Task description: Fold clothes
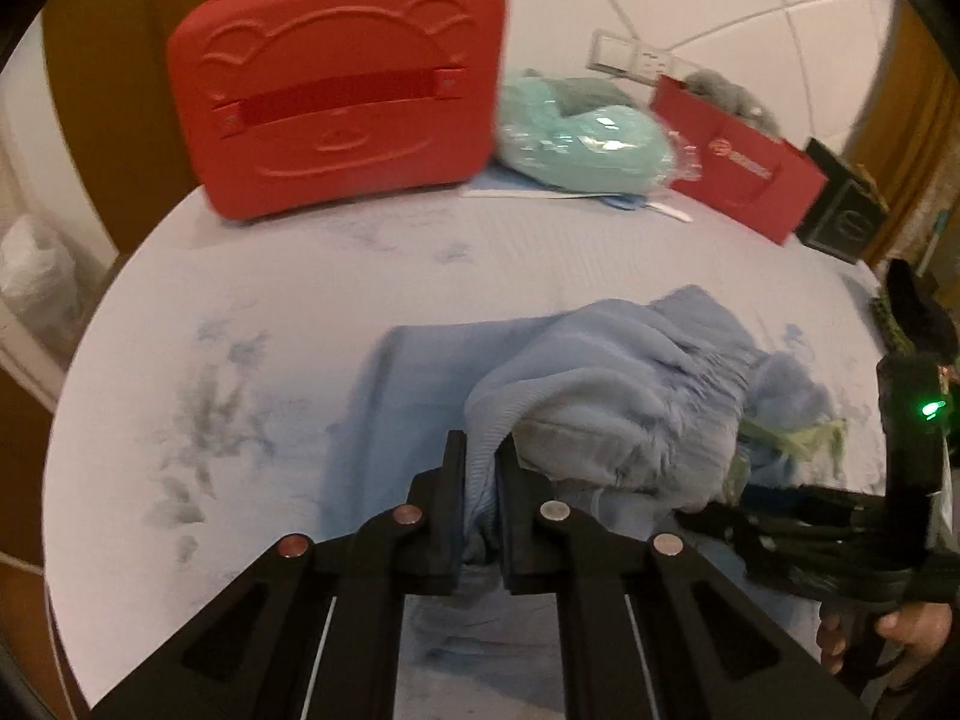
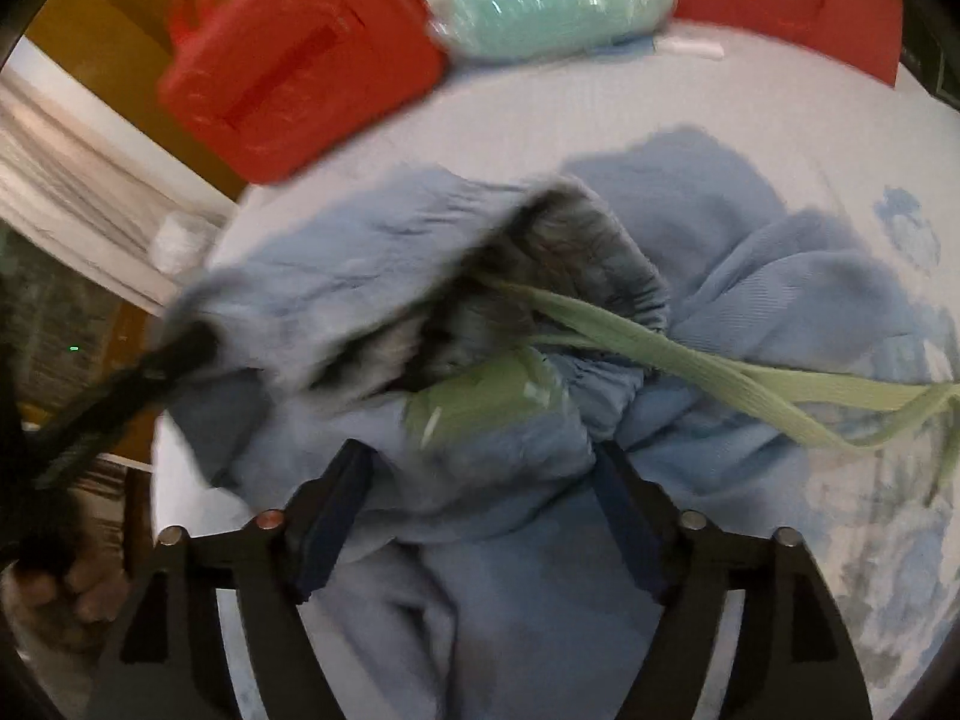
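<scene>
A light blue garment (image 1: 630,372) with an elastic waistband lies bunched on the pale sheet (image 1: 252,300). My left gripper (image 1: 480,450) is shut on a ribbed blue edge of it, which runs up between the two black fingers. In the right wrist view the same garment (image 2: 780,300) shows its open waist, a green drawstring (image 2: 690,360) and a green label (image 2: 480,402). My right gripper (image 2: 480,462) holds a thick gathered bunch of the waistband between its pads. The left gripper (image 2: 192,342) grips the waist's far left side. The right gripper (image 1: 714,510) sits close beside the left.
A red bear-faced case (image 1: 336,90) stands at the back of the bed. Next to it lie a mint bundle in plastic (image 1: 582,132), a red paper bag (image 1: 738,174) and a black box (image 1: 846,216). A hand (image 1: 888,630) holds the right gripper's handle.
</scene>
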Available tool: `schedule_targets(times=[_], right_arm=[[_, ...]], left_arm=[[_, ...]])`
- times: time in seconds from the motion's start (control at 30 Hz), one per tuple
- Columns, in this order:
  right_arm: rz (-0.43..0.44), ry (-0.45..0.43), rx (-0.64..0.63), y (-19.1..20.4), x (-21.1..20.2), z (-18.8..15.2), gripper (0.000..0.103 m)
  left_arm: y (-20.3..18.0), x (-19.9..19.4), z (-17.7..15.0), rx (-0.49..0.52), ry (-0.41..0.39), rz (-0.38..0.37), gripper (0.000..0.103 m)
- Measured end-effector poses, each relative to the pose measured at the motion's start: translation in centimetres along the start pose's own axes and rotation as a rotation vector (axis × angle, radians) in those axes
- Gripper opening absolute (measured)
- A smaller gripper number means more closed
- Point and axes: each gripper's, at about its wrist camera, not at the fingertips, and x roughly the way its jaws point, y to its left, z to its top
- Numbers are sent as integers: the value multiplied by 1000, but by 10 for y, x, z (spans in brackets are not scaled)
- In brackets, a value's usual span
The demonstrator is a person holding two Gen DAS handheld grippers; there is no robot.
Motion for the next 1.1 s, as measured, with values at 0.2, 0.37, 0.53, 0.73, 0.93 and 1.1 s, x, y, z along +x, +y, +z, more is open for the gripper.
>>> schedule_targets(times=[0.2, 0.37, 0.53, 0.73, 0.93, 1.1], right_arm=[[-75, -168, -56, 2, -51, -1, 32], [-137, -408, -48, -17, -156, -2, 27], [-212, -581, -42, -39, -244, -20, 25], [-299, -705, -35, -72, -321, -57, 24], [-387, -757, -11, -123, -379, -74, 23], [-362, -715, -97, -139, -382, -48, 23]], left_arm=[[12, -44, 4, -31, -89, -20, 6], [-10, -92, 10, -15, -178, -120, 6], [-65, -135, 10, 57, -240, -228, 6], [-146, -163, 2, 180, -264, -320, 6], [-215, -172, -6, 224, -269, -380, 6], [-203, -165, -8, 142, -261, -295, 6]])
